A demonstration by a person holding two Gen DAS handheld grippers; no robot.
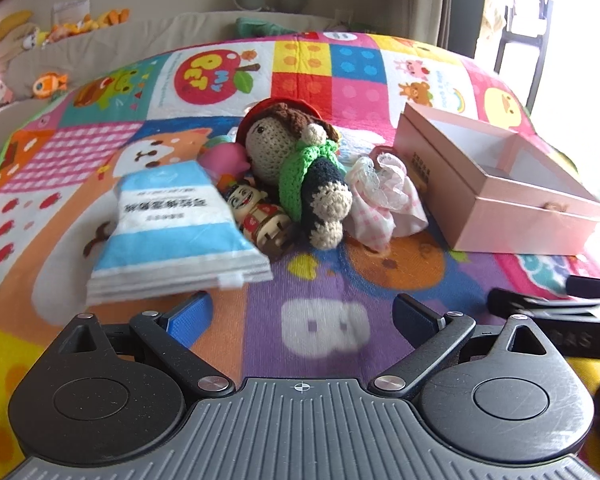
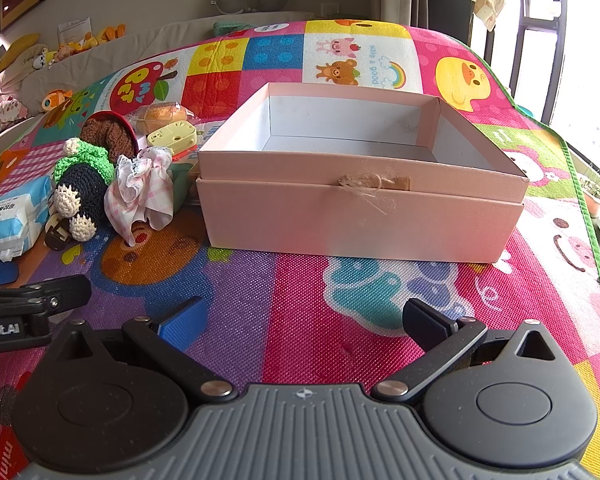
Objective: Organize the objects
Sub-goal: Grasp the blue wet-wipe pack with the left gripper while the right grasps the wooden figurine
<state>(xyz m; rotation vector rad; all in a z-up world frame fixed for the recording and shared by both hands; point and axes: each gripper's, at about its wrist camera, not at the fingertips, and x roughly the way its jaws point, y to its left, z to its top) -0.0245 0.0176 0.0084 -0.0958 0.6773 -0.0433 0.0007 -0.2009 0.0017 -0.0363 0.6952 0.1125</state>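
A pile of small objects lies on the colourful play mat: a crocheted doll (image 1: 300,160) with a red hat and green scarf, a blue-and-white tissue pack (image 1: 176,236), a wooden figure (image 1: 260,220) and a pink checked lace pouch (image 1: 384,196). An open, empty pink box (image 1: 496,184) stands to their right. My left gripper (image 1: 300,316) is open and empty, just short of the pile. My right gripper (image 2: 304,320) is open and empty in front of the pink box (image 2: 360,184). The doll (image 2: 88,172) and pouch (image 2: 140,196) lie left of it.
A yellow toy (image 2: 172,136) and a wrapped bun (image 2: 160,114) lie behind the pile. Plush toys (image 1: 48,80) sit along a beige sofa at the far left. The mat's green edge (image 2: 588,216) runs on the right, with a bright window beyond.
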